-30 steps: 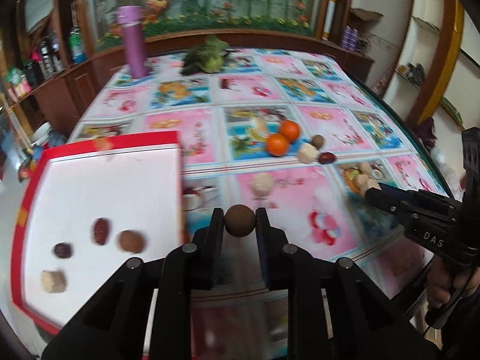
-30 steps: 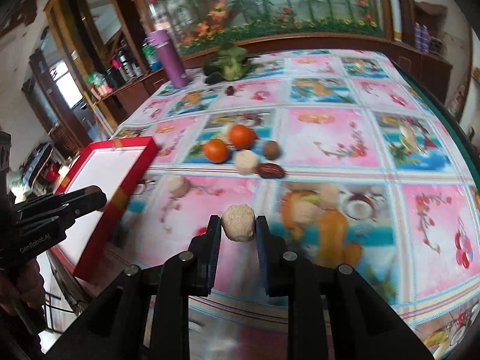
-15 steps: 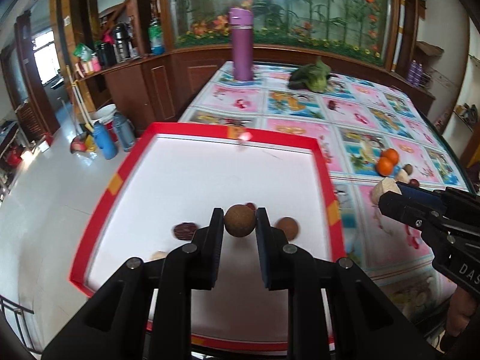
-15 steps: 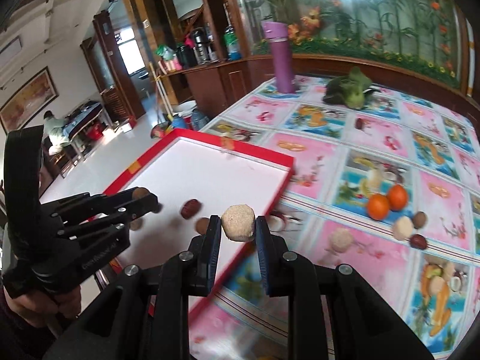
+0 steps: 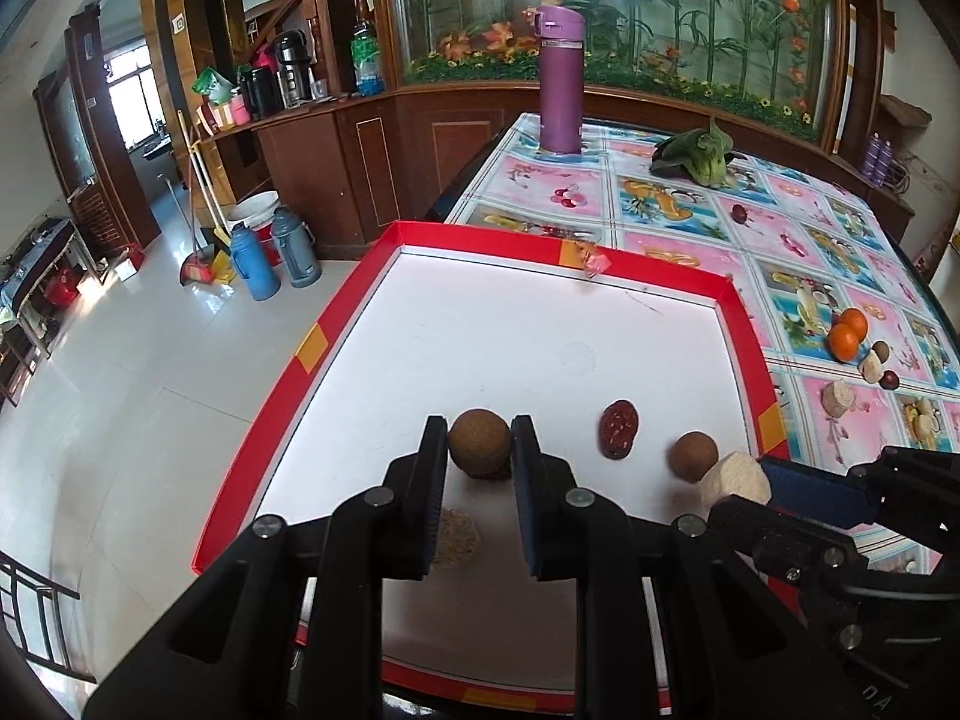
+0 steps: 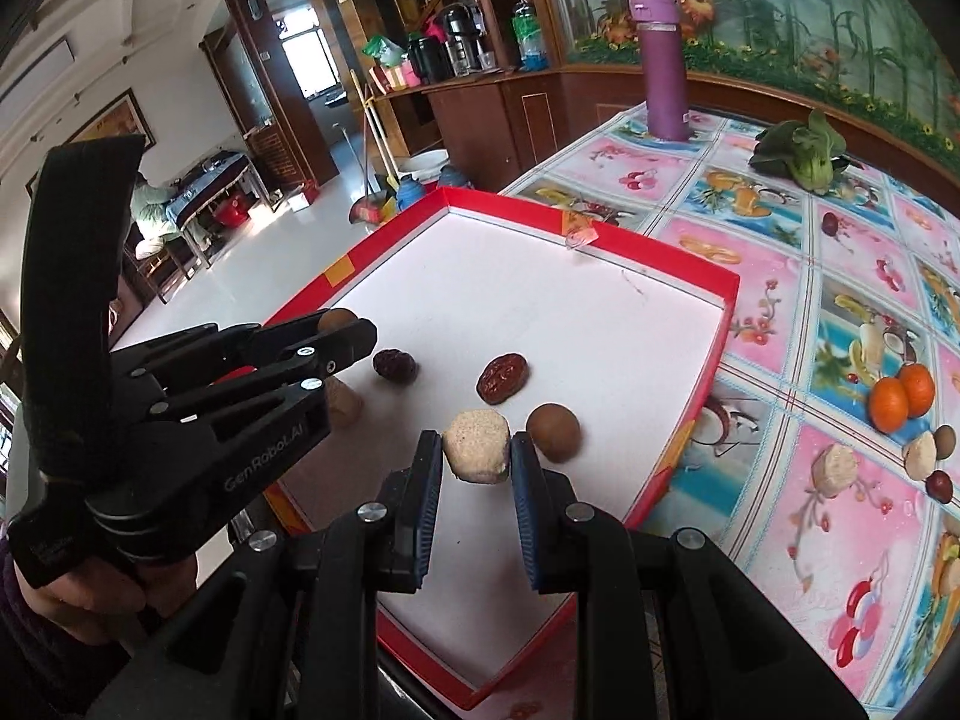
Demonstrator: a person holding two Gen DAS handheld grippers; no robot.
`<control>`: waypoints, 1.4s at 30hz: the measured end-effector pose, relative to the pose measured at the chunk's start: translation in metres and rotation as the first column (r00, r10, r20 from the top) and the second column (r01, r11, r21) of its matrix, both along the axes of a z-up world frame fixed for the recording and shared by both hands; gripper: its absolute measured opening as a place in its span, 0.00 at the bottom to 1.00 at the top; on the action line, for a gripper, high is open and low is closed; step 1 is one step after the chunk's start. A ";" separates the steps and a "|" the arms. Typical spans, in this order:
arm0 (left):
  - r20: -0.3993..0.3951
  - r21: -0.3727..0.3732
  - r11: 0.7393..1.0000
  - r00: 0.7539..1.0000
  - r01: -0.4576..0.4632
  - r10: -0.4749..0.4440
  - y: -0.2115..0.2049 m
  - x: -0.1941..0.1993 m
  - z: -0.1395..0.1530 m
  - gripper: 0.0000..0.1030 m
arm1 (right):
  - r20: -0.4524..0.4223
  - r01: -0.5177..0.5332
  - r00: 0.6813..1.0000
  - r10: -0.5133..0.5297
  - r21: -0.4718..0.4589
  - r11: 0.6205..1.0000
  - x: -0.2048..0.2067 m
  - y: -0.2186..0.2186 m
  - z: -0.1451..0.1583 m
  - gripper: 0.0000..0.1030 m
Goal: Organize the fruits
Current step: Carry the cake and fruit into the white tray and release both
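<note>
While both tongs hang over the red tray (image 5: pixel 336 330), my left tongs (image 5: pixel 480 441) clamp a brown ball fruit (image 5: pixel 480 443). My right tongs (image 6: pixel 477 455) clamp a pale chunk (image 6: pixel 477 453); the oranges (image 6: pixel 900 396) sit on the tabletop (image 6: pixel 852 540).

Past my jaws I see a purple flask (image 5: pixel 561 79) standing upright at the far end of the tabletop (image 5: pixel 798 228), near a leafy green vegetable (image 5: pixel 696 157). Two thermoses (image 5: pixel 273 258) stand on the floor beside a broom (image 5: pixel 201 210).
</note>
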State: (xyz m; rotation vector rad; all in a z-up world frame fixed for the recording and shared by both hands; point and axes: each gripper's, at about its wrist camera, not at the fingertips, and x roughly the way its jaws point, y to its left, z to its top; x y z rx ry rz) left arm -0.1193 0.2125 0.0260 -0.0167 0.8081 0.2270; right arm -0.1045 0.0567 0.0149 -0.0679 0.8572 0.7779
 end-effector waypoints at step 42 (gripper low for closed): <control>-0.067 0.037 0.999 0.997 -0.037 0.040 -0.001 -0.007 -0.011 0.57 | -0.068 0.086 0.994 -0.085 0.021 0.996 0.014 -0.035 -0.011 0.28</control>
